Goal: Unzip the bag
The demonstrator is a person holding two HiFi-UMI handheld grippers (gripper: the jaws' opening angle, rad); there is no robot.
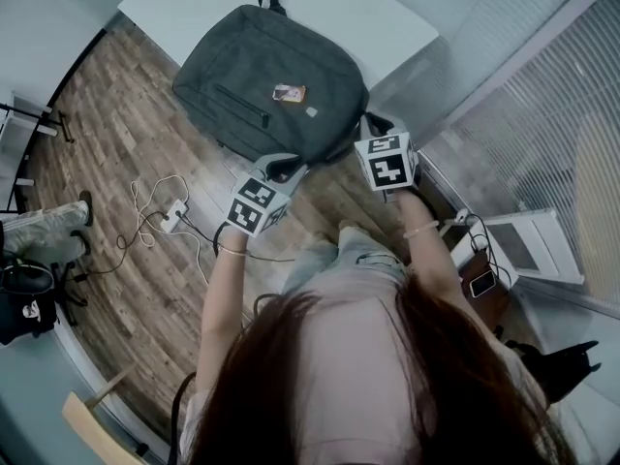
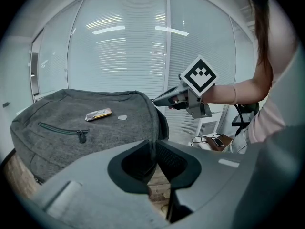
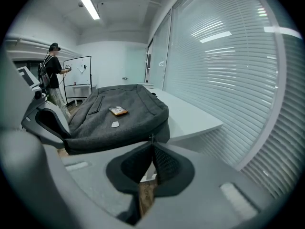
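Observation:
A grey backpack (image 1: pixel 266 85) lies flat on a white table (image 1: pixel 339 8), its near end hanging over the table's edge. A small orange tag (image 1: pixel 289 92) and a front pocket zipper (image 1: pixel 242 107) show on top. My left gripper (image 1: pixel 289 166) is at the bag's near edge. In the left gripper view the jaws (image 2: pixel 153 149) are shut on the bag's fabric seam (image 2: pixel 153 128). My right gripper (image 1: pixel 371 124) is at the bag's near right corner. In the right gripper view it (image 3: pixel 151 144) is shut on a small metal zipper pull (image 3: pixel 151 138).
A power strip with cables (image 1: pixel 172 213) lies on the wooden floor to the left. A phone (image 1: pixel 481 284) rests on a brown stand at the right, by the window blinds (image 3: pixel 228 80). A person (image 3: pixel 52 70) stands far back in the room.

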